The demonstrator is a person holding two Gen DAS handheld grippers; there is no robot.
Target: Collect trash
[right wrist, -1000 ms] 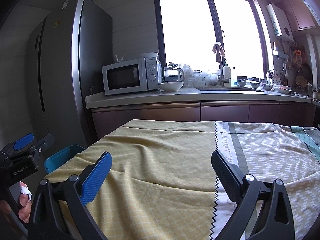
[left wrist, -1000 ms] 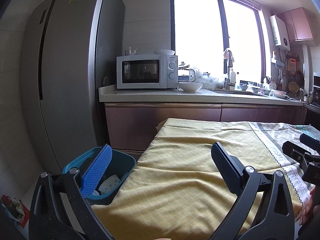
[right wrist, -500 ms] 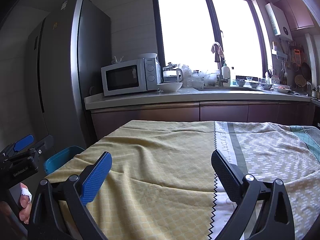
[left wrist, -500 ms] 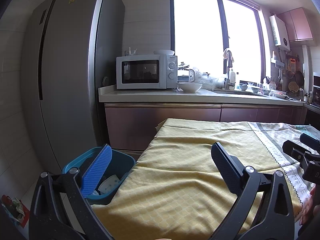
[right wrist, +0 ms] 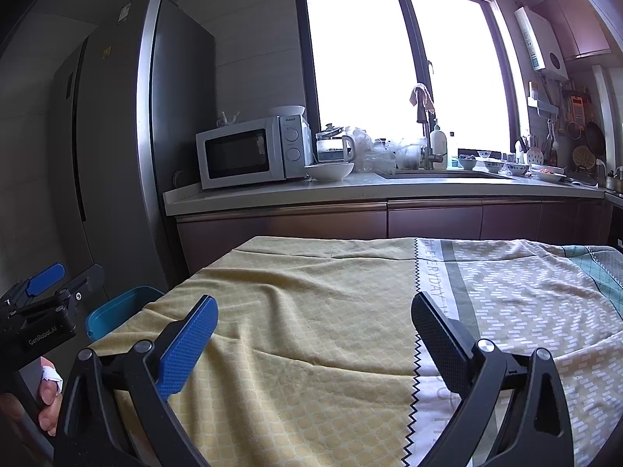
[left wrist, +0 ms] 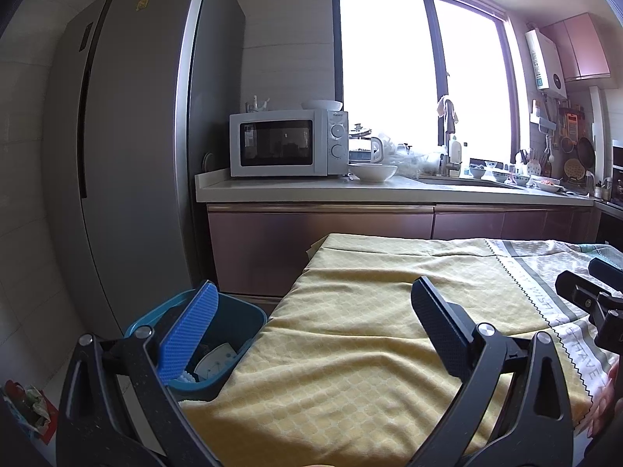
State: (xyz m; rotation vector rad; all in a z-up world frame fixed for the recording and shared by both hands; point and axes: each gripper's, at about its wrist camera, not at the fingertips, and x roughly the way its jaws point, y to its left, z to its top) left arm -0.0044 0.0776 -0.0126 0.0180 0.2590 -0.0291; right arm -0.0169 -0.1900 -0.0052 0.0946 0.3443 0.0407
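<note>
So the trash itself: there's a blue bin [left wrist: 202,346] sitting on the floor right against the left edge of the cloth-covered table, and you can see some white crumpled stuff [left wrist: 216,364] down inside it in the left wrist view. Can't really make out what the pieces are, just pale paper-looking bits. From the right wrist view only a sliver of the bin's rim [right wrist: 120,309] pokes out past the cloth.

The left gripper [left wrist: 311,303] is spread wide with nothing between its fingers; its blue pad lines up over the bin opening while the black one sits over the cloth. The right gripper [right wrist: 313,317] is the same deal, wide apart and holding nothing, hovering above the tablecloth [right wrist: 311,311]. Each gripper shows up at the edge of the other's camera, and there's a bandaged fingertip [right wrist: 50,375] visible on the hand under the left one.

The cloth is mostly mustard yellow with a grey-and-white patterned strip on the right side, a bit wrinkled. Behind the table is a counter [left wrist: 389,188] with a white microwave [left wrist: 288,144], a white bowl [left wrist: 373,172] just beside it, a kettle and a sink under a big bright window. A tall steel fridge [left wrist: 128,155] stands on the left, beside the counter's end.
</note>
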